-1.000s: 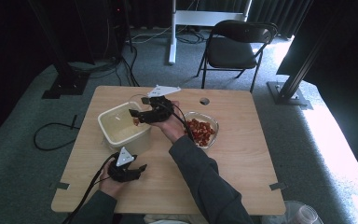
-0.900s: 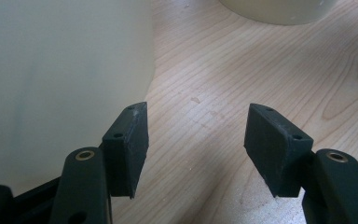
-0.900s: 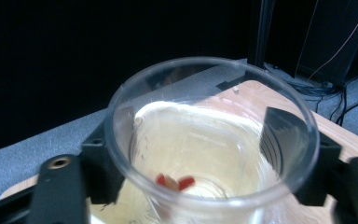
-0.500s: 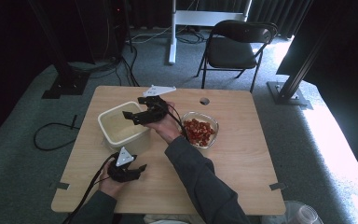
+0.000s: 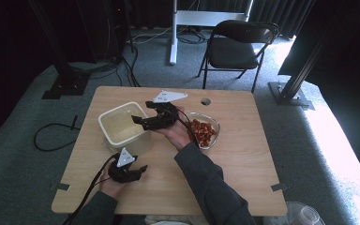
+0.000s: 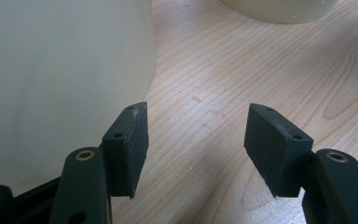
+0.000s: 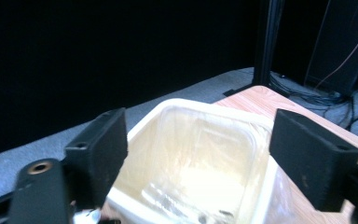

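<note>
Square, cream translucent plastic tub [image 5: 121, 126] on the left of the wooden bench [image 5: 243, 173], beside a clear bowl of red pieces [image 5: 206, 132]. Right gripper [image 5: 145, 116] hovers over it, jaws just closing, nothing between; left gripper [image 5: 133, 169] rests nearby, jaws apart. The tub looks light, thin-walled, flexible and slick; best taken by its rim.

The left gripper [image 6: 196, 149] hangs low over the wooden counter [image 6: 261, 60], its two black jaws standing apart with nothing between them. A pale translucent tub [image 6: 60, 79] rises just beside one jaw.
</note>
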